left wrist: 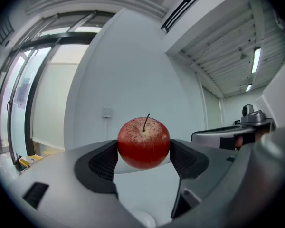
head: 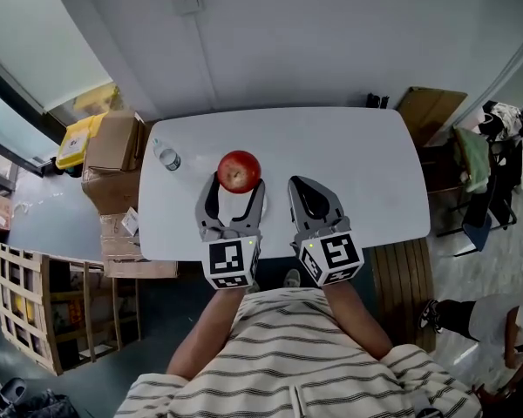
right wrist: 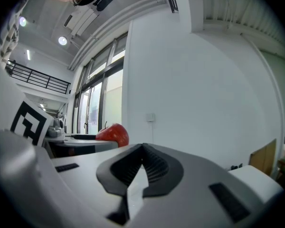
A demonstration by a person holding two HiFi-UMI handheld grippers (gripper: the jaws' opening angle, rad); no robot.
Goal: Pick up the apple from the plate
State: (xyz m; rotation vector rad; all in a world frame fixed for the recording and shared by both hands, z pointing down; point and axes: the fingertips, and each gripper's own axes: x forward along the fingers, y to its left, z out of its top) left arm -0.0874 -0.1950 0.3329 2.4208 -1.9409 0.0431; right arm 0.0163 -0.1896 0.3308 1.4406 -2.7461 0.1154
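A red apple (head: 239, 171) sits on a small white plate (head: 241, 205) near the front of the white table (head: 357, 164). My left gripper (head: 238, 184) reaches round it, one jaw on each side. In the left gripper view both dark pads (left wrist: 104, 161) press against the sides of the apple (left wrist: 144, 142), and the plate (left wrist: 121, 169) shows just beneath it. My right gripper (head: 302, 186) lies on the table just right of the plate, shut with nothing in it; its view has the pads (right wrist: 154, 167) meeting and the apple (right wrist: 113, 134) off to the left.
A clear plastic bottle (head: 166, 157) lies on the table left of the apple. Cardboard boxes (head: 113, 146) and a wooden crate (head: 26, 307) stand left of the table. A wooden bench (head: 401, 277) and a person's leg (head: 471, 316) are at the right.
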